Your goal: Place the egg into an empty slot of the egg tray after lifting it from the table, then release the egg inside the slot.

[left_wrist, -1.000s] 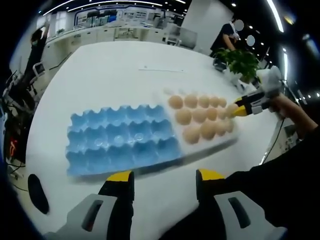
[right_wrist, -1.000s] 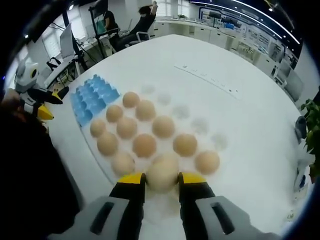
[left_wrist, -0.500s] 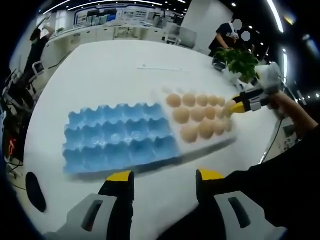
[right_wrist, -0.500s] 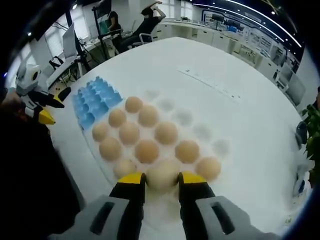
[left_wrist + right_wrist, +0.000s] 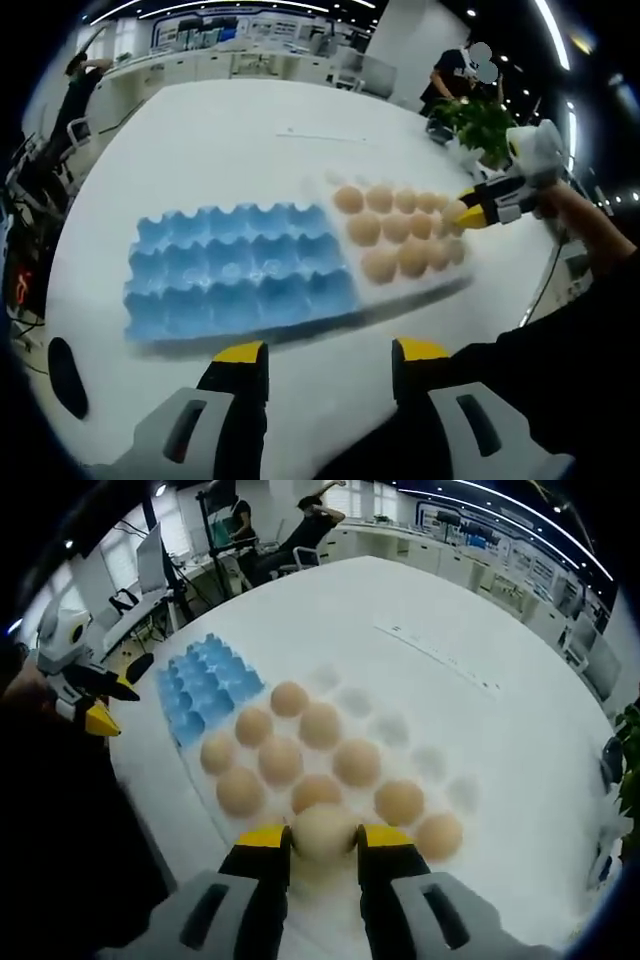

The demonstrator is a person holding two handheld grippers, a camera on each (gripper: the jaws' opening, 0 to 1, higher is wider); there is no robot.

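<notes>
A pale egg (image 5: 322,830) sits between the yellow tips of my right gripper (image 5: 322,842), which is shut on it just above the near edge of the white egg tray (image 5: 395,730). Several brown eggs (image 5: 320,725) fill the tray's near rows, and its far row of slots is empty. In the left gripper view the right gripper (image 5: 478,210) holds the egg (image 5: 456,212) at the white tray's (image 5: 322,190) right end. An empty blue egg tray (image 5: 240,275) adjoins it, also seen as the blue tray (image 5: 205,685). My left gripper (image 5: 328,362) is open over bare table in front of the blue tray.
The white table (image 5: 220,130) stretches far beyond both trays. A potted plant (image 5: 480,115) stands at its far right corner, with a person (image 5: 452,72) behind it. The left gripper (image 5: 85,685) shows beside the blue tray. Desks and seated people (image 5: 300,525) lie past the table's edge.
My right gripper has carried the egg a little higher and further over the white tray, still shut on it. The left gripper has stayed open and barely shifted.
</notes>
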